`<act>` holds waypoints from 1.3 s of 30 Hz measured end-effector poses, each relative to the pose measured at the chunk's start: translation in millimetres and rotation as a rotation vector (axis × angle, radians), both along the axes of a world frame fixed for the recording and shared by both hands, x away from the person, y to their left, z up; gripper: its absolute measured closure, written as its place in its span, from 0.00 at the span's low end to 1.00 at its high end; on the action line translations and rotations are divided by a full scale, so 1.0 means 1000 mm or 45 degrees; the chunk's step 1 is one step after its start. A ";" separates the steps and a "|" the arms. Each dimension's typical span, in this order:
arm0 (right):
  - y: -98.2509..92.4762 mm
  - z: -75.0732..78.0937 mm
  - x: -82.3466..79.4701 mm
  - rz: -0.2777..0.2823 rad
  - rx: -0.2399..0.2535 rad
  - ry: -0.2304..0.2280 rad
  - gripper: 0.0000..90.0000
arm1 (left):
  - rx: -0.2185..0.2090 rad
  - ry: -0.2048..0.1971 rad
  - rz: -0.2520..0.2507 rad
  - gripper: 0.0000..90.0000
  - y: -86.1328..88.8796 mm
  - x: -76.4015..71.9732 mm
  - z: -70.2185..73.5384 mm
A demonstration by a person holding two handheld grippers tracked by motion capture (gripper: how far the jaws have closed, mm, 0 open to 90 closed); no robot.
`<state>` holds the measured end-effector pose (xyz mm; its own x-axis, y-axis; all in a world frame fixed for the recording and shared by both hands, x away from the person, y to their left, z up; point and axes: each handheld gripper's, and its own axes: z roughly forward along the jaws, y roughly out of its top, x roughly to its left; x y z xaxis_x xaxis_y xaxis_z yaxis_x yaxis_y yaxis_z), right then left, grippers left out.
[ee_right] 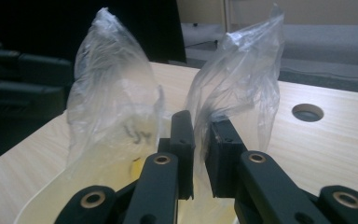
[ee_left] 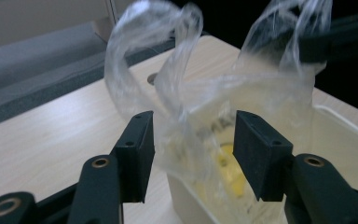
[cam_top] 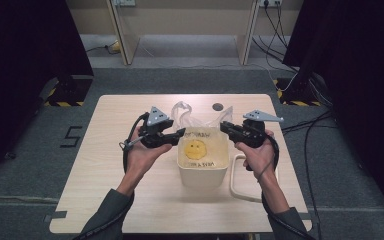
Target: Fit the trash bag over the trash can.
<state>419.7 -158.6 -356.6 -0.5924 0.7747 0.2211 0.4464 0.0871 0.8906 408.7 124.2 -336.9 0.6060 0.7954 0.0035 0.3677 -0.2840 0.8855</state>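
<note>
Pinching one upright handle of the clear plastic bag (ee_right: 233, 79) between my right fingers (ee_right: 198, 140), I have them nearly clenched on the film. My left fingers (ee_left: 193, 149) stand apart, released, with the bag's other handle loose between them, pads not pressing. That bag lines the cream bin (cam_top: 203, 172) at the middle of the worktop (cam_top: 105, 165), a yellow smiley showing inside.
</note>
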 end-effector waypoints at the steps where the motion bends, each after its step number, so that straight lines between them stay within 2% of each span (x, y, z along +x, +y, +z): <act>1: 0.000 0.000 -0.001 0.008 0.006 0.001 0.91 | 0.007 -0.009 -0.004 0.56 -0.004 0.002 0.002; 2: 0.001 0.000 -0.003 0.012 0.006 -0.002 0.91 | 0.031 -0.021 0.000 0.57 -0.009 0.006 0.003; 7: 0.001 0.000 -0.008 0.035 0.005 -0.004 0.91 | 0.065 0.012 0.080 0.57 -0.019 0.026 0.001; 8: 0.001 0.000 -0.008 0.037 0.003 -0.005 0.91 | 0.068 0.031 0.077 0.61 -0.020 0.030 -0.001; 9: 0.001 0.000 -0.008 0.039 0.002 -0.005 0.91 | 0.078 0.046 0.076 0.69 -0.022 0.034 -0.003; 10: 0.000 -0.001 -0.008 0.039 0.003 -0.004 0.91 | 0.093 0.052 0.083 0.74 -0.022 0.036 -0.007; 12: 0.000 -0.001 -0.007 0.039 0.005 -0.006 0.91 | 0.084 0.050 0.091 0.87 -0.021 0.036 -0.008; 13: -0.001 -0.001 -0.007 0.039 0.007 -0.007 0.91 | 0.073 0.048 0.091 0.87 -0.020 0.036 -0.009; 15: -0.003 -0.002 -0.008 0.039 0.008 -0.004 0.92 | 0.064 0.042 0.093 0.95 -0.015 0.034 -0.009; 17: -0.006 -0.003 -0.009 0.043 0.014 -0.009 0.92 | 0.002 0.044 0.059 0.98 -0.009 0.028 -0.008; 20: -0.014 -0.003 -0.014 0.042 0.031 -0.021 0.93 | -0.085 0.049 -0.039 0.99 0.004 0.011 -0.006; 24: -0.027 -0.006 -0.026 0.033 0.002 -0.024 0.94 | -0.188 0.136 -0.172 0.99 0.029 -0.016 -0.009; 25: -0.035 -0.010 -0.032 0.026 -0.003 -0.018 0.96 | -0.215 0.152 -0.189 0.99 0.036 -0.022 -0.011; 27: -0.039 -0.012 -0.035 0.027 -0.010 -0.015 0.97 | -0.273 0.175 -0.232 0.99 0.048 -0.032 -0.016; 30: -0.048 -0.019 -0.044 0.024 -0.021 -0.009 0.99 | -0.280 0.189 -0.289 0.99 0.054 -0.045 -0.025; 33: -0.053 -0.025 -0.052 0.031 -0.038 -0.007 1.00 | -0.282 0.197 -0.330 0.99 0.051 -0.053 -0.033; 35: -0.054 -0.031 -0.061 0.059 -0.051 0.006 1.00 | -0.289 0.191 -0.357 0.99 0.047 -0.059 -0.037; 39: -0.056 -0.040 -0.073 0.098 -0.069 0.026 1.00 | -0.242 0.203 -0.407 0.99 0.040 -0.069 -0.048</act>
